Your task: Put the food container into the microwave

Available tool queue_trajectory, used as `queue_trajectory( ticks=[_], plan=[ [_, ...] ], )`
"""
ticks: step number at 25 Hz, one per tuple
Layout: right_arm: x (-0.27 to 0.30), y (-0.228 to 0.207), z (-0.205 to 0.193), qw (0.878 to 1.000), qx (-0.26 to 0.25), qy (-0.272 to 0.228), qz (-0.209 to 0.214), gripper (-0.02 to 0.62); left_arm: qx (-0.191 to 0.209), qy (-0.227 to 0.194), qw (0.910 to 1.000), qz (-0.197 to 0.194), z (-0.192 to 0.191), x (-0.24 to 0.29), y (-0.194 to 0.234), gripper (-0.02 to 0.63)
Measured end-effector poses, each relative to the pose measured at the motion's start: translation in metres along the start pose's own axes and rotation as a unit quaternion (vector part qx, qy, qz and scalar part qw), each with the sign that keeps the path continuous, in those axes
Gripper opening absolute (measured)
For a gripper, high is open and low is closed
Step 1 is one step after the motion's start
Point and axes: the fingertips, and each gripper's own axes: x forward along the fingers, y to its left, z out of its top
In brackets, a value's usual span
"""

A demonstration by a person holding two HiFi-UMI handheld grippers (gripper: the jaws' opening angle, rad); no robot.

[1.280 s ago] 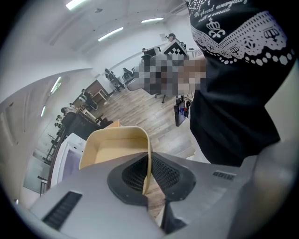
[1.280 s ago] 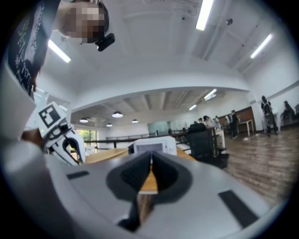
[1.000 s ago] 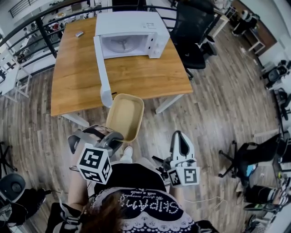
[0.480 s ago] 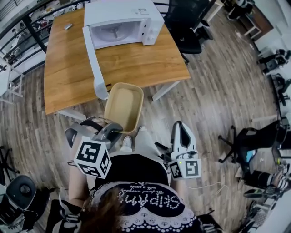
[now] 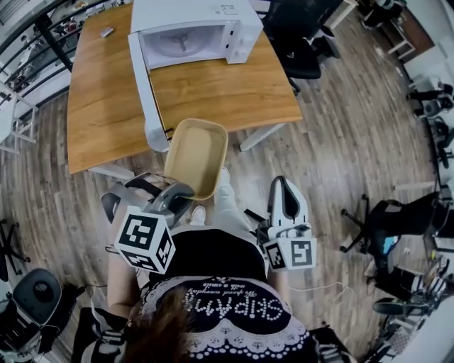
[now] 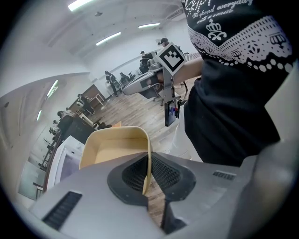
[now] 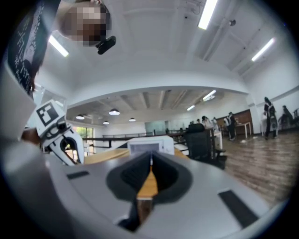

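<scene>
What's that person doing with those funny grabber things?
A person has a tool in each hand. The left tool is clamped on the side wall of a tan food container and holds it in the air by the near edge of a wooden table. On the table stands a white microwave with its door swung wide open. The right tool is shut and holds nothing. The container is not in the microwave yet.
</scene>
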Motion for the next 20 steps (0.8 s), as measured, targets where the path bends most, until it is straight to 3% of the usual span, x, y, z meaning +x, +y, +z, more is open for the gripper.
queue_trajectory(
  ticks=[9,20],
  plan=[
    [0.045,-0.018,0.0,1.0,-0.002,0.014,0.027,0.034,-0.019,0.002,0.9998,-0.006,0.002,0.018,0.031,0.044],
    [0.148,-0.074,0.0,0.996,-0.002,0.034,0.087,0.034,-0.059,0.015,0.9978,0.026,0.004,0.064,0.121,0.044]
  ],
)
